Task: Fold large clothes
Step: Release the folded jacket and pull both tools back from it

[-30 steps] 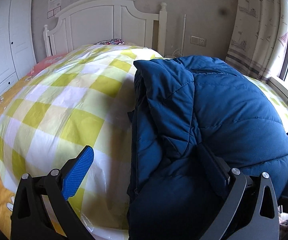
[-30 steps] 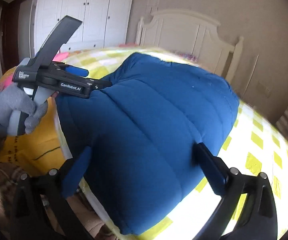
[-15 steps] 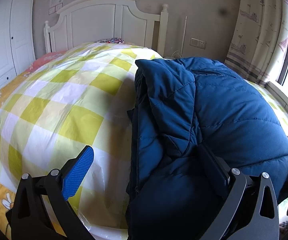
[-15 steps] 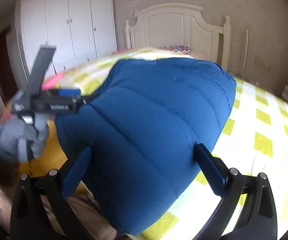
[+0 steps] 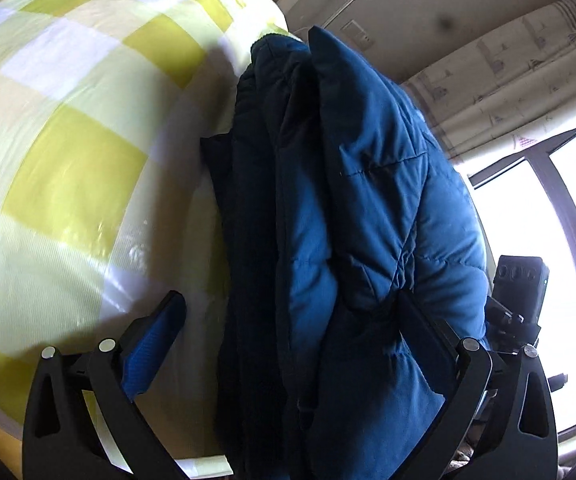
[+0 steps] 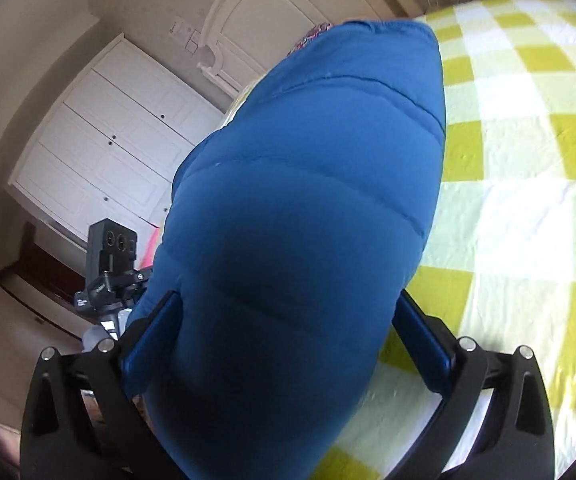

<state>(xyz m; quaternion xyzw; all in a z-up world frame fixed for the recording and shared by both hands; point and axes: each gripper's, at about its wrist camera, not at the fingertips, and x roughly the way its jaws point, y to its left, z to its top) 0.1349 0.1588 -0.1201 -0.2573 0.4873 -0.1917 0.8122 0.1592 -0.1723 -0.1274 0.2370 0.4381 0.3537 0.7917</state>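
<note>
Two hand-held claws reached over a folded blue puffer jacket on a checked bed.

The left claw (image 5: 288, 344) was spread wide, the jacket (image 5: 351, 240) bunched between its fingers. The right claw (image 6: 288, 344) was also spread, straddling the jacket's quilted bulk. The yellow-and-white checked quilt (image 5: 68, 160) lay beneath and beside it. Beyond stood a white headboard (image 6: 264, 20), wardrobe (image 6: 108, 148) and curtained window (image 5: 547, 208).

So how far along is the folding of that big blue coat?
The puffy blue quilted jacket already looks doubled over in thick layers on the yellow-and-white checked bedspread. Both the left gripper and right gripper straddle the bundle, jaws wide, apparently not clamped. Probably left: a final squeeze or tidy.
</note>
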